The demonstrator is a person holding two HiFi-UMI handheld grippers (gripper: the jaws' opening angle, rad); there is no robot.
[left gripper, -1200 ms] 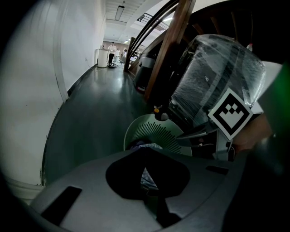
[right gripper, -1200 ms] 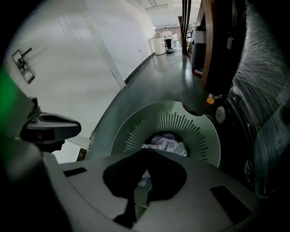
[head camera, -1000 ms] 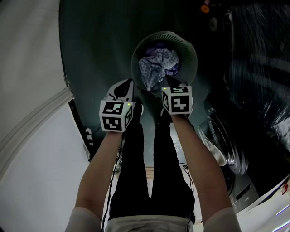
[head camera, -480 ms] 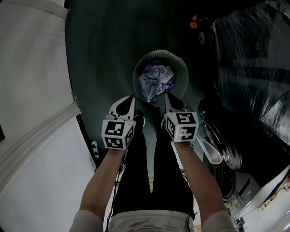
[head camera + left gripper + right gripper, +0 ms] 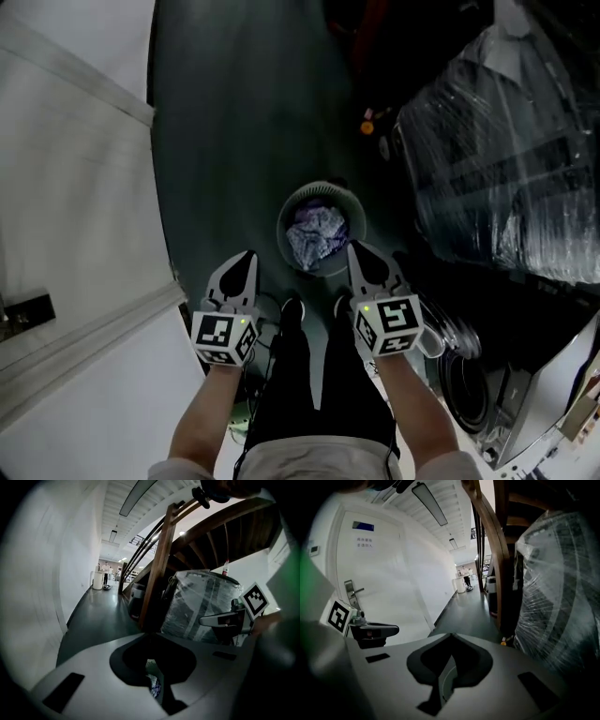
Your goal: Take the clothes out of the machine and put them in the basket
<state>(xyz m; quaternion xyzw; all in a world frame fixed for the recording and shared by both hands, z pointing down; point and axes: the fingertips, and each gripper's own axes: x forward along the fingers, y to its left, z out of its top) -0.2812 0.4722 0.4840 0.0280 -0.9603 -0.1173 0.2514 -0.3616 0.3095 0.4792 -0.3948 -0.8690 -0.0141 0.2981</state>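
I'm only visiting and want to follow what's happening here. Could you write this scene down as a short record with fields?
Basket: round, on the dark floor in front of the person's feet
Contents: crumpled patterned clothes
Left gripper: shut, holding nothing
Right gripper: shut, holding nothing
Washing machine: to the person's right
Plastic-wrapped load: beyond the machine

Dim below me, floor (image 5: 234,141) nearly black; strip lights (image 5: 427,498) glare overhead, gripper views warp darkly at their edges.
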